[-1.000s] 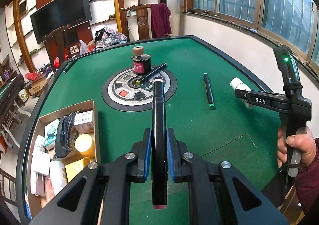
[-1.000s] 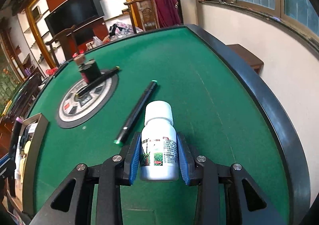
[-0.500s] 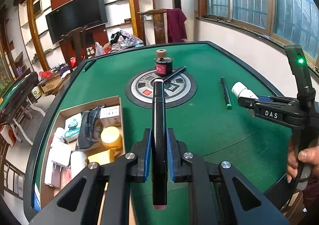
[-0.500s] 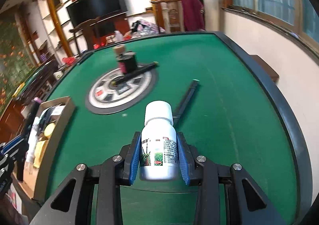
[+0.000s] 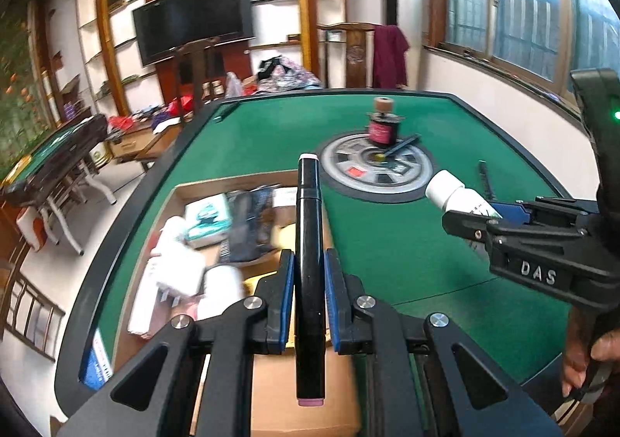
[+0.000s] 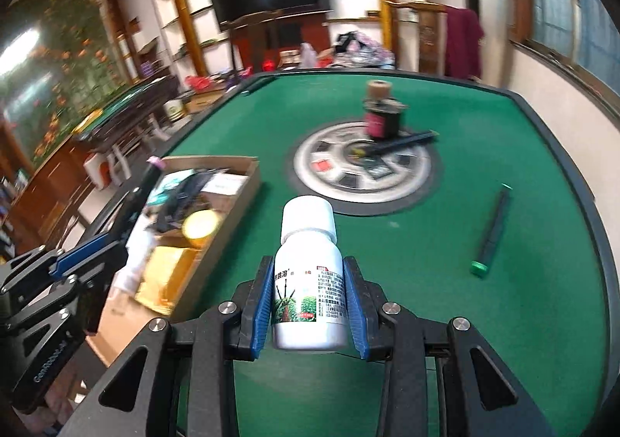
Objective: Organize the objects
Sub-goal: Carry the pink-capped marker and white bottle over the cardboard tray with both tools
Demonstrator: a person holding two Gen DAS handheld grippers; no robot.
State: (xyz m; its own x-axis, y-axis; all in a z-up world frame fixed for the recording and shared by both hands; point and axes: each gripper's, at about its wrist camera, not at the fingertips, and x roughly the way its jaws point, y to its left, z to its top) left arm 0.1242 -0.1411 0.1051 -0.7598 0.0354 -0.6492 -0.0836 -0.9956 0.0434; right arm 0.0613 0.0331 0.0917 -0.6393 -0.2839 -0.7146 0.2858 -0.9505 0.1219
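Note:
My left gripper (image 5: 309, 270) is shut on a black marker with pink ends (image 5: 309, 235), held above the open cardboard box (image 5: 232, 181) at the table's left side. My right gripper (image 6: 309, 282) is shut on a white bottle with a printed label (image 6: 309, 274), held over the green felt just right of the box (image 6: 232, 200). The bottle also shows in the left wrist view (image 5: 457, 196), and the left gripper shows in the right wrist view (image 6: 97, 243) over the box. The box holds several packets and small items.
A green-capped black marker (image 6: 490, 235) lies on the felt at right. A small dark jar with a tan top (image 6: 381, 115) and another black marker (image 6: 403, 142) sit on the round centre plate (image 6: 364, 173). The table's raised black rim (image 6: 573, 165) curves around.
Both grippers have moved left toward the cardboard box with their loads. The box now lies under the left gripper and close beside the right one.

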